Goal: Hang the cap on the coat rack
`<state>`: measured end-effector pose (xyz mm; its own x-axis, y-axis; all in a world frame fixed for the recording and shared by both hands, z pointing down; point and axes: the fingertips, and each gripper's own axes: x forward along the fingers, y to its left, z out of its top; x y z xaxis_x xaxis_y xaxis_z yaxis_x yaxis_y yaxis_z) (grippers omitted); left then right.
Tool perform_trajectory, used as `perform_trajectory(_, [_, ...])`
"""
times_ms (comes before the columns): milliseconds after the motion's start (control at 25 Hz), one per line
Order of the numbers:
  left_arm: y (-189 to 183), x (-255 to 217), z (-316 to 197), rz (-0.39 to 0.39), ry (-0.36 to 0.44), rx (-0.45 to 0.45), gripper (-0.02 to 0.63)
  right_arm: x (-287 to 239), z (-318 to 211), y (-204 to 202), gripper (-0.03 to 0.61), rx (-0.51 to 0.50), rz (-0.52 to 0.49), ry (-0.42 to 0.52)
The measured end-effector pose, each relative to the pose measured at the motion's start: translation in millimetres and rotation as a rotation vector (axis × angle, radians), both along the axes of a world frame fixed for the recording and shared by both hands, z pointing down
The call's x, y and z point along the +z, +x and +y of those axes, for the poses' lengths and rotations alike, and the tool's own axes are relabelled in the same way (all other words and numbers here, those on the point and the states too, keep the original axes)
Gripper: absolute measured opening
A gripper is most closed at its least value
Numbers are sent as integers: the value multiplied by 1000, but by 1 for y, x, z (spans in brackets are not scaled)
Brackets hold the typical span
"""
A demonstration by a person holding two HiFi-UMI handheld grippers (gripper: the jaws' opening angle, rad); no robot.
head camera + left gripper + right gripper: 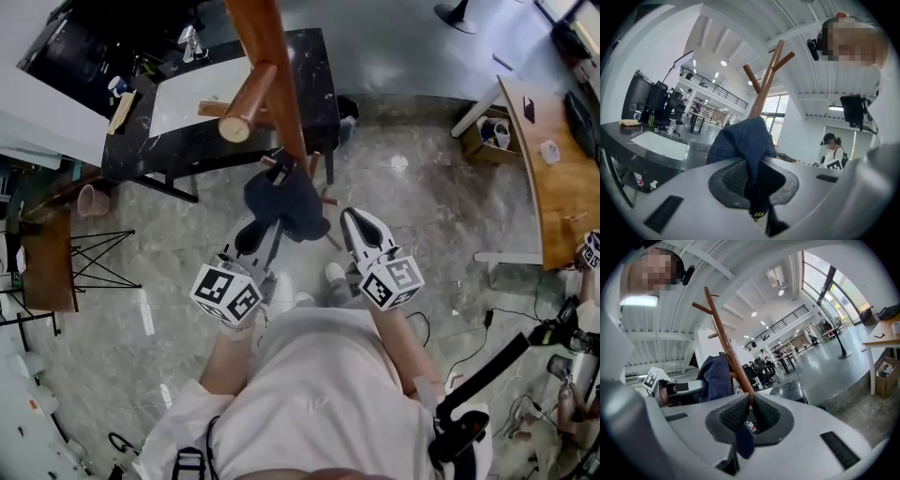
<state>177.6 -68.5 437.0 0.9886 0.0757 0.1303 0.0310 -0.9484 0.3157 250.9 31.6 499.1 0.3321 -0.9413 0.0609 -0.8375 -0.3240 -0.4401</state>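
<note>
The dark blue cap [286, 199] hangs bunched in front of me, just below the coat rack's wooden pole [274, 66] and its thick peg [246, 111]. My left gripper [255, 240] is shut on the cap's cloth [743, 138], which spills up over its pads [736, 176]. Behind the cap, the rack [764, 82] rises with its forked pegs. My right gripper [354, 225] sits just right of the cap. Its jaws [749, 401] are shut on a narrow blue strip of cloth [743, 441]. I cannot tell whether that strip belongs to the cap [715, 378].
A black marble table [314, 70] with a white sheet [187, 98] stands behind the rack. At the right are a wooden desk [553, 178] and an open cardboard box [483, 136]. Cables and a black stand [487, 375] lie at the lower right. A person in a cap [832, 150] stands beyond.
</note>
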Motion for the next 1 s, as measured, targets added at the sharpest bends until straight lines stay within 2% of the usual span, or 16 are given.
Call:
perform_trajectory(320, [5,25,-2,-11,-25,19,40,12,-2,-1,37,16,2,-33])
perform_trajectory(800, [14,45,-1,14,-61,60,40,29,-9,-3,37,16,12,-75])
perform_trajectory(1000, [15,47,3,59,-70,79,40,36,-1,-3,37,29,14,-91])
